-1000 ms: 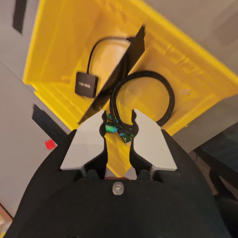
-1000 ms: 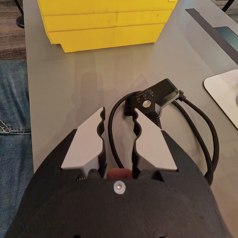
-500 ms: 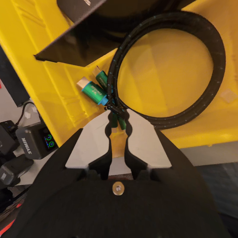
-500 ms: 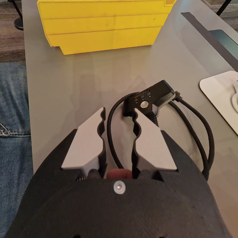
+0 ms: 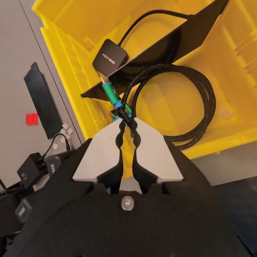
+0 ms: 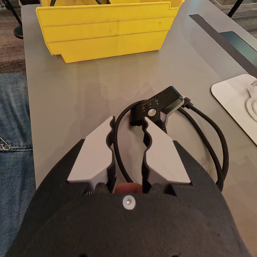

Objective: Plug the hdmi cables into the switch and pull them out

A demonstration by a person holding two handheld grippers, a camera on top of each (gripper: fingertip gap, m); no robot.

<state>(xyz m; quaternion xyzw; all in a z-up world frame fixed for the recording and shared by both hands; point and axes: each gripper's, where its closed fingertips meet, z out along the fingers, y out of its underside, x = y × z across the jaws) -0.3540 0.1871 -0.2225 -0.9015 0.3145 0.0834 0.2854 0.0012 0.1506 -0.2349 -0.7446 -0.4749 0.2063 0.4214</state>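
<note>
The left gripper has lifted back, clenched on the bundled HDMI cables, right gripper released over the switch; the dangling coil could snag the black divider.

Yellow bin on grey table
Black divider inside (small black box behind it); white mat lies at right.

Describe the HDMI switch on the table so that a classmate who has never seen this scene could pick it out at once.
Start at the yellow bin on the grey table and come nearer: the switch lies beyond the right gripper. It is a flat black box, with a round silver button and black braided cables looping around it.
</note>
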